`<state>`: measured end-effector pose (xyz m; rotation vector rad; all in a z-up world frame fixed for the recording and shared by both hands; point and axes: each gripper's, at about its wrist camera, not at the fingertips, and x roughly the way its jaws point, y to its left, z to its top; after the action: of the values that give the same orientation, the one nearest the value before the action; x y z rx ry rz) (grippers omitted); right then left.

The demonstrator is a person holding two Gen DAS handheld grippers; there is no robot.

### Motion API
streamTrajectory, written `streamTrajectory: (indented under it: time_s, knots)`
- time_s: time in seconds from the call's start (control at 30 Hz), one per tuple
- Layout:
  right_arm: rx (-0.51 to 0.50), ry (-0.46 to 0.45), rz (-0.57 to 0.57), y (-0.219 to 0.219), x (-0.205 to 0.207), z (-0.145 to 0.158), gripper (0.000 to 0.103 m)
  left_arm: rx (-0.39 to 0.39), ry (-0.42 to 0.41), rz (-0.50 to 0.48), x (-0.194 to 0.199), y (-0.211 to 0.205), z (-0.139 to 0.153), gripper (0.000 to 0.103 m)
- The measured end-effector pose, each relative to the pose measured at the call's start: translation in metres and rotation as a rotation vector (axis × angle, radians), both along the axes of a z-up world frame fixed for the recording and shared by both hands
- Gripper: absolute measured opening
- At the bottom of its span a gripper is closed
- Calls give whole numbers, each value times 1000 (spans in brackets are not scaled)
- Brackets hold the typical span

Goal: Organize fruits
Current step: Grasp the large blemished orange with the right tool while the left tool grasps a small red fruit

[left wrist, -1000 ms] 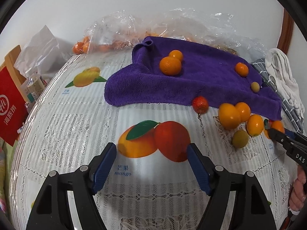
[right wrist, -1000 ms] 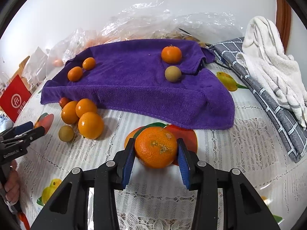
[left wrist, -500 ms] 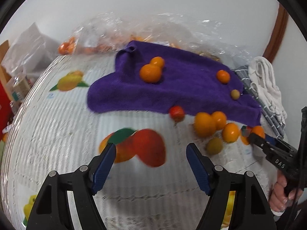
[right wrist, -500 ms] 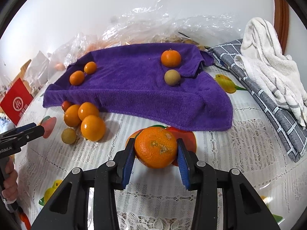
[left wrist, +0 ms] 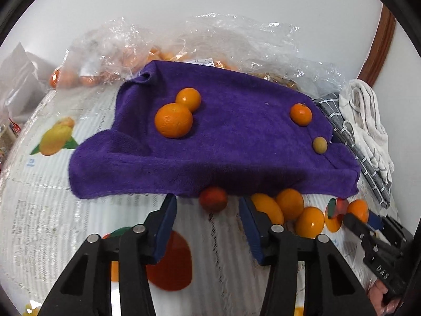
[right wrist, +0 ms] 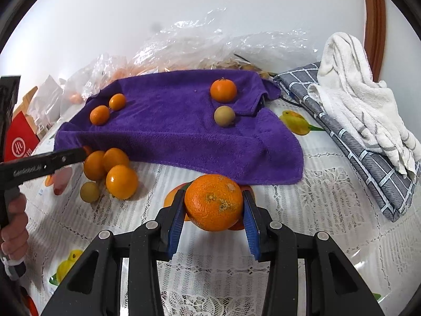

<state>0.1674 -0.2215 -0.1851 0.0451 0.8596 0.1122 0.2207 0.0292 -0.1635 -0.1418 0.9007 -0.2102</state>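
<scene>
the left gripper [left wrist: 208,210] has swung in toward the purple towel [left wrist: 231,144] since a second ago; back then its blue pads stood wide over the printed mango, now its jaws are closing around a small red fruit [left wrist: 213,199] at the towel's edge, pads not yet on it. the right gripper [right wrist: 213,210] has hardly shifted and still clamps a big orange [right wrist: 213,202] just above the table. a cluster of oranges [right wrist: 113,168] and one greenish fruit [right wrist: 90,191] lie beside the towel; four more fruits sit on it. the table wears a lace cloth [right wrist: 329,223] with fruit prints. crinkled plastic bags [right wrist: 210,44] line a white wall, and a white towel [right wrist: 363,100] lies on a grey checked cloth [right wrist: 368,166].
</scene>
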Motion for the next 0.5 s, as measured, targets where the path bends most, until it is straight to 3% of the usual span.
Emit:
streamTrajectory:
  time_s: [0.23,0.5]
  knots:
    - [-1,17,13,2,4,-3,42,-35,-1,-9,3,2,-7,24]
    - [26,-14,16,-1,0,1,42,-81,-50,10,-7,9,1,23]
